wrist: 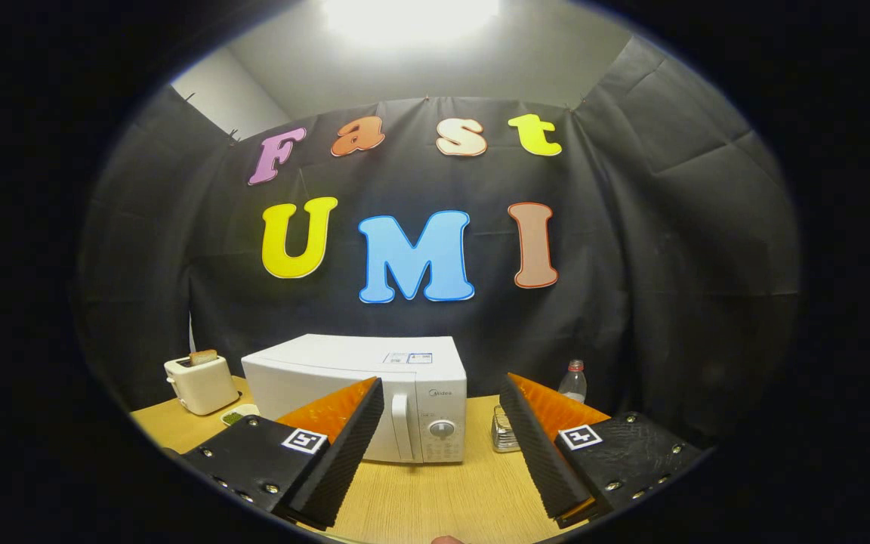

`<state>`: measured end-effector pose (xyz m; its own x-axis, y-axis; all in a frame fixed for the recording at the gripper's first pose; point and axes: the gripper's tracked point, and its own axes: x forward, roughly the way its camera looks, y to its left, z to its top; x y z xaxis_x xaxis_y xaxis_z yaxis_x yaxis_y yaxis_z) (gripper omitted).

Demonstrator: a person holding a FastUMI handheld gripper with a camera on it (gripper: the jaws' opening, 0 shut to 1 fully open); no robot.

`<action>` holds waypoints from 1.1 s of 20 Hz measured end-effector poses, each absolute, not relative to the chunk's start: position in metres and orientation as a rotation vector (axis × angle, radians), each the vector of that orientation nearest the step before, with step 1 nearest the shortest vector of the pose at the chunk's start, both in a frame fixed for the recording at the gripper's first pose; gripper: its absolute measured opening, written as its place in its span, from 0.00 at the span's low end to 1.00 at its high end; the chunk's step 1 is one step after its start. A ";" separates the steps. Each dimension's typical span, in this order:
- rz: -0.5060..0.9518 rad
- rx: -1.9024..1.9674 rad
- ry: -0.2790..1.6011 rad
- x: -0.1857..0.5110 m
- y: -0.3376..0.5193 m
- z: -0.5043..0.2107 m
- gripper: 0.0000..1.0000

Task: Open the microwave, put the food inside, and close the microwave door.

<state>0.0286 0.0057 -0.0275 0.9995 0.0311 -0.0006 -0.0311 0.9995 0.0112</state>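
A white microwave (359, 385) stands on the wooden table (435, 499) beyond my fingers, its door shut. Its vertical door handle (402, 427) and round dial (442, 428) face me, just past the left finger's tip. A small white dish with green food (239, 415) lies to the left of the microwave, next to the toaster. My gripper (442, 393) is open with nothing between its fingers, held above the table some way in front of the microwave.
A cream toaster (199, 383) with a slice of bread in it stands at the far left. A small glass jar (504, 431) and a clear plastic bottle (573, 382) stand to the right of the microwave. Black cloth closes the booth behind.
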 end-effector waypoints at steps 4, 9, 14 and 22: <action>0.053 -0.012 -0.008 0.042 0.013 -0.030 0.96; 0.097 -0.023 0.000 0.073 0.028 -0.042 0.96; 0.119 -0.030 0.016 0.112 0.041 -0.065 0.96; 0.160 -0.063 0.144 0.167 0.064 -0.137 0.96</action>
